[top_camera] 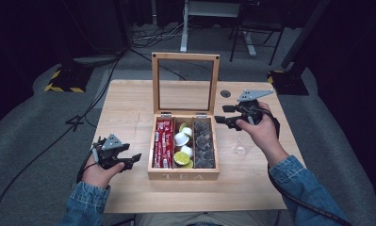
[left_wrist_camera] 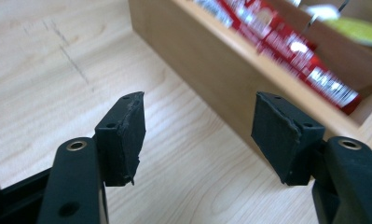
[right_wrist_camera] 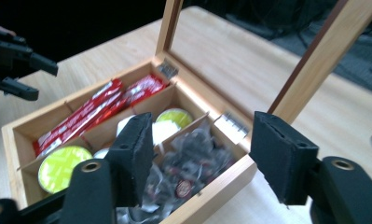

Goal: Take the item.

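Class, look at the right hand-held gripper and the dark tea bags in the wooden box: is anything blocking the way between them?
Nothing visible: the right hand-held gripper hovers open above the dark tea bags, and the glass-paned lid stands upright behind.

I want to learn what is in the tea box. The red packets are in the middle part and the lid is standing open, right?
Not quite. The red packets lie in the left compartment of the tea box, as the high view shows. The middle compartment holds the round pods with white and green tops. The lid does stand open, as you said.
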Tool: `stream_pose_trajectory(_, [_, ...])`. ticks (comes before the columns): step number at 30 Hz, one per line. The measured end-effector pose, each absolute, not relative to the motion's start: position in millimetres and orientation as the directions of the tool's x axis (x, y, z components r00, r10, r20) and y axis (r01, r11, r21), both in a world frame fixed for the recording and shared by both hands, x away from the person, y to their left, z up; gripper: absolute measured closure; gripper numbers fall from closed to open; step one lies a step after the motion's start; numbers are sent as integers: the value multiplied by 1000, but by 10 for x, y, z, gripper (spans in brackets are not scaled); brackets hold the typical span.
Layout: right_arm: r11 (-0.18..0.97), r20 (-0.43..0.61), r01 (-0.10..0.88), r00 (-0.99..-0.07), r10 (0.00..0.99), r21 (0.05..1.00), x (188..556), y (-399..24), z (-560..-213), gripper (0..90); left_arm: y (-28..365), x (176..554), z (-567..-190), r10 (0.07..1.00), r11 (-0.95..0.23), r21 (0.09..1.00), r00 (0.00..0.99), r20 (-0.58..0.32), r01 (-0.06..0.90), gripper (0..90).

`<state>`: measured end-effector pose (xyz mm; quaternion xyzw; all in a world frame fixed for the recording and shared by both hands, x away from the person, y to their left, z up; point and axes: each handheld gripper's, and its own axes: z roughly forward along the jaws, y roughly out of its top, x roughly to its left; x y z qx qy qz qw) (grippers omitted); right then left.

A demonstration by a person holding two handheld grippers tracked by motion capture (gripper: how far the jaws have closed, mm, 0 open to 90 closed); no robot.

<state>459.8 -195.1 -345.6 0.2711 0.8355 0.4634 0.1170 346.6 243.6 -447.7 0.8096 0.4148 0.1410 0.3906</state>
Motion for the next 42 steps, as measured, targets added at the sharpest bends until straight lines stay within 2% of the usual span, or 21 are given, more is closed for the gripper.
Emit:
stream_pose_trajectory(4, [452, 74, 362, -839, 539, 815, 4553, -1877, -3601, 433, 2457, 3482, -4567, 793, -381, 724, 606, -65, 576, 330])
stream_pose_trajectory(10, [488, 85, 368, -857, 508, 791, 4498, -1762, -3743, 446, 2465, 3484, -4620, 794, -380, 710, 603, -79, 593, 333])
stream_pose_trajectory(26, [567, 117, 407, -871, 477, 716, 4443, -1486, -4163, 395, 2453, 3519, -4647, 787, -389, 701, 611, -84, 598, 333])
stream_pose_trajectory(33, [584, 130, 423, -869, 477, 693, 4465, -1429, -4287, 419, 2452, 3514, -4647, 789, -381, 707, 608, -88, 596, 333])
stream_pose_trajectory(42, [596, 114, 427, -865, 489, 680, 4511, -1375, -4362, 502, 2465, 3512, -4640, 792, -379, 709, 604, -83, 595, 333])
